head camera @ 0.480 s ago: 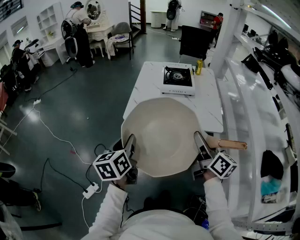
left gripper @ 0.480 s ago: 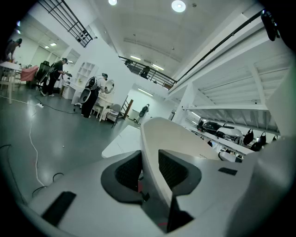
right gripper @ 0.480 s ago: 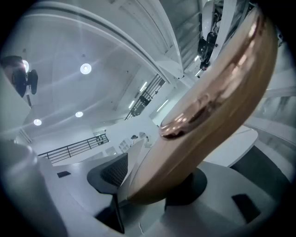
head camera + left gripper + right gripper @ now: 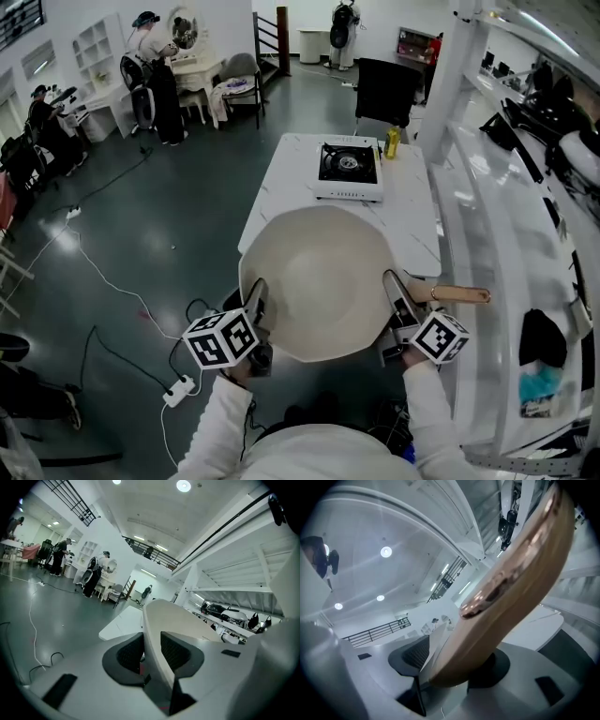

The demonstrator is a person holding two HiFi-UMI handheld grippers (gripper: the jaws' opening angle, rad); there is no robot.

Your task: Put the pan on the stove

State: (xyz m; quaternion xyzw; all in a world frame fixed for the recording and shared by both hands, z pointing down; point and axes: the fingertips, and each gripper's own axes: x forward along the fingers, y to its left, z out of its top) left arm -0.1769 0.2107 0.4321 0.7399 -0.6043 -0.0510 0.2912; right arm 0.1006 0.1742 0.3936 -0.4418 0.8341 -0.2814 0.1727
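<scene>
A large cream pan (image 4: 323, 281) with a wooden handle (image 4: 459, 294) hangs in the air over the near end of the white table (image 4: 281, 197). My left gripper (image 4: 255, 305) is shut on its left rim; in the left gripper view the rim (image 4: 159, 620) stands pinched between the two dark pads of that gripper (image 4: 152, 651). On the pan's right side my right gripper (image 4: 398, 300) is shut where the handle (image 4: 511, 583) joins the rim, which fills the gap of the gripper (image 4: 450, 663). The black-and-white stove (image 4: 349, 169) sits at the table's far end, beyond the pan.
A yellow can (image 4: 392, 142) stands by the stove's far right corner, with a black chair (image 4: 382, 94) behind the table. White shelving (image 4: 497, 216) runs along the right. A cable and power strip (image 4: 178, 392) lie on the dark floor at left. People work at desks far left.
The table and stove have come slightly nearer and lower in the head view. Both grippers still hold the pan in the same way.
</scene>
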